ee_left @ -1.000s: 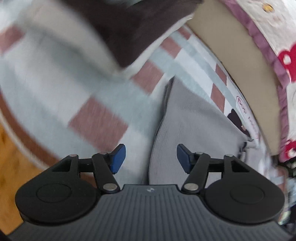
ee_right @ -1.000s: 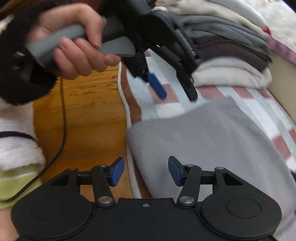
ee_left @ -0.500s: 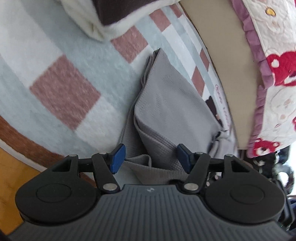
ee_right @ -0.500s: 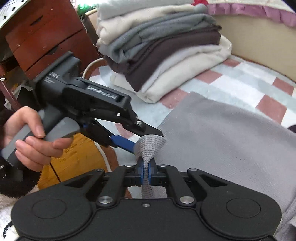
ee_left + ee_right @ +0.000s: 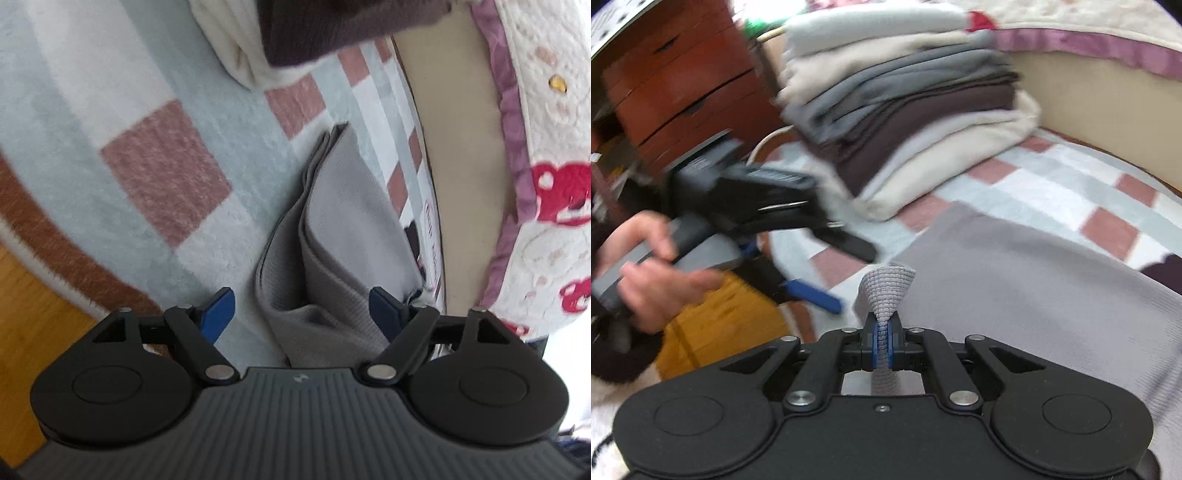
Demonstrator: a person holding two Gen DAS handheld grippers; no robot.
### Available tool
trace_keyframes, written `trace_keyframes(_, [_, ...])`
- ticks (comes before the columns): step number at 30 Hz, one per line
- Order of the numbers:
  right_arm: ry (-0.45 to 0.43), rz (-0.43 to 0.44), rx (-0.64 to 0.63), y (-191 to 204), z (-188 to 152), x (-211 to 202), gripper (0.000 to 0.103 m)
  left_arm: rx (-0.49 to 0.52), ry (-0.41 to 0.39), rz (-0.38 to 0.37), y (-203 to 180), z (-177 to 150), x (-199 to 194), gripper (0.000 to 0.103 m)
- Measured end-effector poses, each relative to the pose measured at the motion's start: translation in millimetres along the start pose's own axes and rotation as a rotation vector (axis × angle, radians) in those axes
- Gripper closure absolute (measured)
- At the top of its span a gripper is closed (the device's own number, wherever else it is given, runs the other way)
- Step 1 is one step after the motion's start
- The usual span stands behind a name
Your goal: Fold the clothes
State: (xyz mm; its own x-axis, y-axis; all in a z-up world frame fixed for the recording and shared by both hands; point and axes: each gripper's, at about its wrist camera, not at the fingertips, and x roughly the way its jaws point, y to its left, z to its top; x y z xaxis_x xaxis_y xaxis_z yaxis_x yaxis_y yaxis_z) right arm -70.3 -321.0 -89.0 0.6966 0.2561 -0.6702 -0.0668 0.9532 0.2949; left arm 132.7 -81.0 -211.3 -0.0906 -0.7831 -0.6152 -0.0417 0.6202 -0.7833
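A grey knit garment (image 5: 1027, 280) lies spread on the checked rug (image 5: 1052, 184). My right gripper (image 5: 882, 345) is shut on a bunched corner of it, the ribbed fabric sticking up between the blue pads. In the left wrist view the same grey garment (image 5: 343, 236) shows as a folded edge running away from me. My left gripper (image 5: 304, 308) hangs just over that edge with its jaws opening wide; the cloth lies between the blue fingers (image 5: 218, 308), and the pads do not press it. In the right wrist view the left gripper (image 5: 812, 254) is blurred, held by a hand (image 5: 653, 280).
A stack of folded clothes (image 5: 908, 96) in cream, grey and dark brown stands on the rug behind the garment. A wooden drawer chest (image 5: 683, 81) is at the back left. A bed side with a quilted cover (image 5: 546, 155) borders the rug. Wooden floor (image 5: 26, 306) lies beyond the rug's edge.
My right gripper closed on the grey garment's corner and lifted it a little. My left gripper rolled, sank toward the folded edge and its jaws spread wider.
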Motion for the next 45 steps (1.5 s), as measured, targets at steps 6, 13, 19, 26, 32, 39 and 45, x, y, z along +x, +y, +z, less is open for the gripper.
trace_keyframes(6, [-0.018, 0.076, 0.063, -8, -3, -6, 0.098, -0.1, 0.064, -0.083, 4, -11, 32, 0.011])
trace_keyframes(13, [0.007, 0.131, 0.055, -1, -9, -1, 0.098, -0.044, 0.05, -0.139, 3, -9, 46, 0.015])
trace_keyframes(19, [-0.018, 0.119, 0.059, -9, -16, -13, 0.098, 0.329, -0.056, 0.055, -42, -25, 42, 0.088])
trace_keyframes(26, [-0.148, 0.062, 0.094, -32, -38, -73, 0.099, 0.732, -0.103, 0.025, -156, -84, 53, 0.09])
trace_keyframes(32, [-0.312, -0.091, 0.241, -80, -83, -176, 0.099, 0.96, 0.115, -0.1, -265, -174, 145, 0.087])
trace_keyframes(39, [-0.203, -0.366, 0.473, -157, -150, -213, 0.098, 1.042, 0.25, 0.118, -287, -235, 262, 0.052])
trace_keyframes(45, [-0.188, -0.308, 0.556, -178, -172, -215, 0.098, 1.027, 0.04, 0.099, -262, -223, 197, 0.027])
